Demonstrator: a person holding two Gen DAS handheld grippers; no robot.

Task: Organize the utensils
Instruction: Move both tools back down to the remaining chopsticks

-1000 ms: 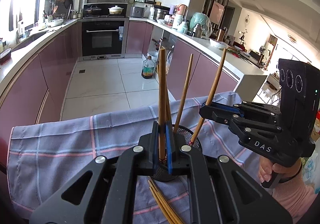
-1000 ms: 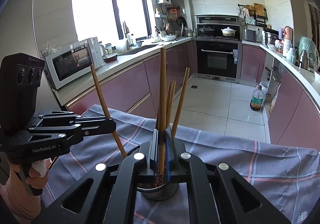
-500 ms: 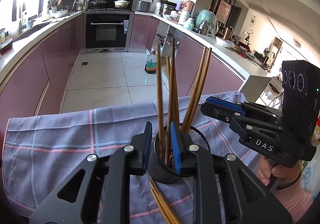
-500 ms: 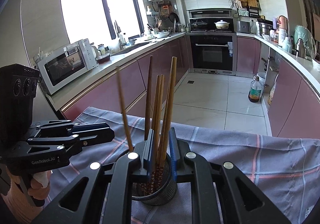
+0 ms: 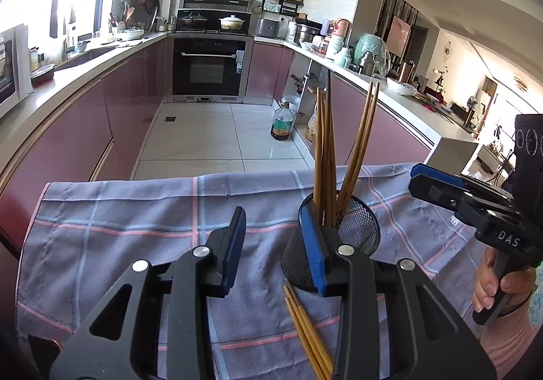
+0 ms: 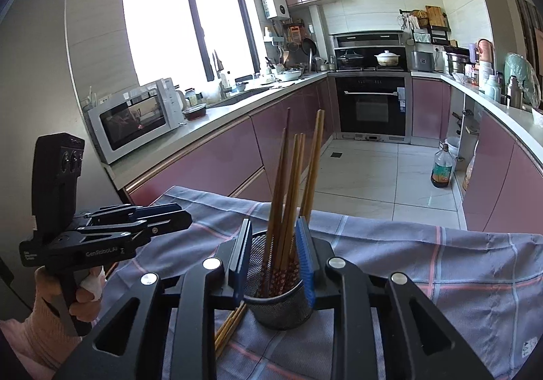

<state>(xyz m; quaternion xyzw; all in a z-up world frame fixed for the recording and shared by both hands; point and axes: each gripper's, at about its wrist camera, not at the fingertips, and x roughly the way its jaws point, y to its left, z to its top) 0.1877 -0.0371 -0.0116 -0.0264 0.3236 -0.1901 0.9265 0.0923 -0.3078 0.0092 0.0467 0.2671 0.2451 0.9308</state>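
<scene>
The mesh holder (image 6: 278, 298) with upright chopsticks (image 6: 292, 196) stands on the checked cloth (image 5: 135, 210), between the right gripper's (image 6: 273, 259) opening jaws, which grasp nothing. It sits just beyond the right-hand jaw of the left gripper (image 5: 271, 244), whose jaws are opening on bare cloth. Loose chopsticks (image 5: 305, 332) lie below the holder. Only the right wrist view shows the microwave (image 6: 135, 118).

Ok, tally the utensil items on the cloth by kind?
Chopsticks standing in the mesh holder: 5 visible
Loose chopsticks on the cloth: about 3, partly hidden
Mesh holder: 1
Total: about 9
</scene>
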